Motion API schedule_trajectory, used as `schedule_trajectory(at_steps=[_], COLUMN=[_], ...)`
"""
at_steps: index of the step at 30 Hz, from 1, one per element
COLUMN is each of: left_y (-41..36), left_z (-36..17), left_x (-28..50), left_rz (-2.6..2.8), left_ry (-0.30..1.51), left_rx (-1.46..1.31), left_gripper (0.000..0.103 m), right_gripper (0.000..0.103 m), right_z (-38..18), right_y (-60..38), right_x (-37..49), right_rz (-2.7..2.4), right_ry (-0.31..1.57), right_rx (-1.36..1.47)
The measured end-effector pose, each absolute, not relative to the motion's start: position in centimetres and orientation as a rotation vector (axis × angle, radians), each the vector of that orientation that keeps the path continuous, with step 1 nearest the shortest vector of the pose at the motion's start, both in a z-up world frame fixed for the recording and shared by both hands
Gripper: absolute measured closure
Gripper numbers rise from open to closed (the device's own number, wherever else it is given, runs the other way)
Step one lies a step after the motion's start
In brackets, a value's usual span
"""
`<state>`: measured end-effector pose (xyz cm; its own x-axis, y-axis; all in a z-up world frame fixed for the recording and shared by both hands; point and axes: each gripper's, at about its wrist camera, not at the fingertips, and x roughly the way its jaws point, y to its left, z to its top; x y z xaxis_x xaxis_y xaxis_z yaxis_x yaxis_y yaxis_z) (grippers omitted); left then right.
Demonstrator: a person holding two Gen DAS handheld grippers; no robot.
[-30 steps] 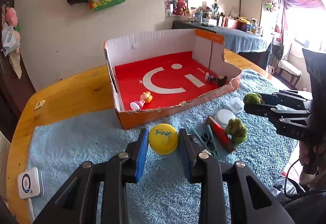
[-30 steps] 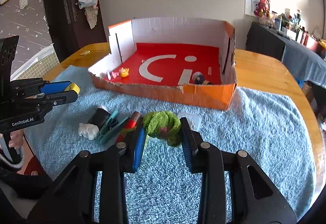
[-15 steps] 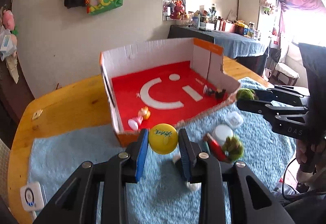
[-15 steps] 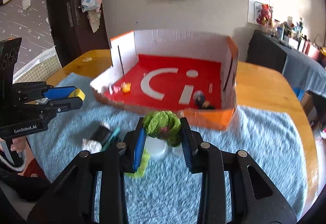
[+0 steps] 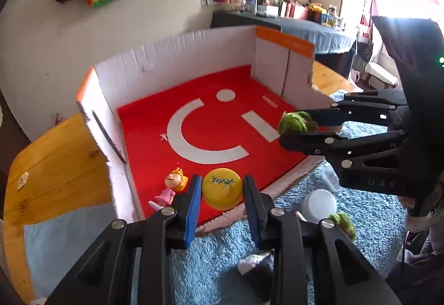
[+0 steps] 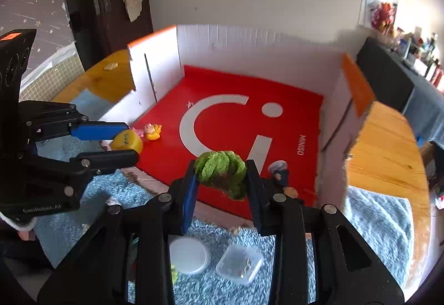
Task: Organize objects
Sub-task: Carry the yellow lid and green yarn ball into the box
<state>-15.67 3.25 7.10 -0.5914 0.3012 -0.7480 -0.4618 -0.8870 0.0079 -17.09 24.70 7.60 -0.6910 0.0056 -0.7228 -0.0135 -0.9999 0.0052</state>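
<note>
My left gripper (image 5: 222, 190) is shut on a yellow round lid (image 5: 222, 188) and holds it over the near edge of the open cardboard box (image 5: 177, 55) with a red floor. My right gripper (image 6: 220, 172) is shut on a green fuzzy ball (image 6: 220, 169) over the box's near right part; it also shows in the left wrist view (image 5: 295, 122). The left gripper with the yellow lid (image 6: 126, 140) shows in the right wrist view. A small doll figure (image 5: 173, 184) lies in the box's near left corner, and a small dark figure (image 6: 280, 173) lies near right.
On the blue towel (image 6: 374, 213) in front of the box lie a white round lid (image 6: 188, 255), a clear plastic case (image 6: 238, 263) and another green fuzzy piece (image 5: 342, 221). The wooden table (image 5: 55, 160) extends left and right of the box.
Both grippers have moved forward with their objects, from over the towel to over the near edge of the box. The view has drawn closer to the box.
</note>
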Motion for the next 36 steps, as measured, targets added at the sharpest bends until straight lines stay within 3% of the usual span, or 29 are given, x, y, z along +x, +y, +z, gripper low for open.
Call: schedule_trajectory(at_steps=[16, 21, 36], left_y=[4.2, 4.2, 3.9], left_z=[4.6, 4.2, 4.2], left_x=[-18.7, -19.0, -19.2], left_rz=[2.37, 2.361, 2.349], left_ry=[0.355, 0.367, 0.349], left_rx=[-1.205, -1.22, -1.235], left_gripper=[0.071, 0.071, 0.068], right_gripper=[0.072, 0.072, 0.071], right_z=[4.7, 4.4, 4.3], right_y=[24.7, 24.9, 24.9], right_x=[-21.2, -21.5, -21.6], right_rz=[2.775, 2.769, 2.756], right_ry=[-0.119, -0.081, -0.086], right_rx=[-1.576, -1.643, -1.654])
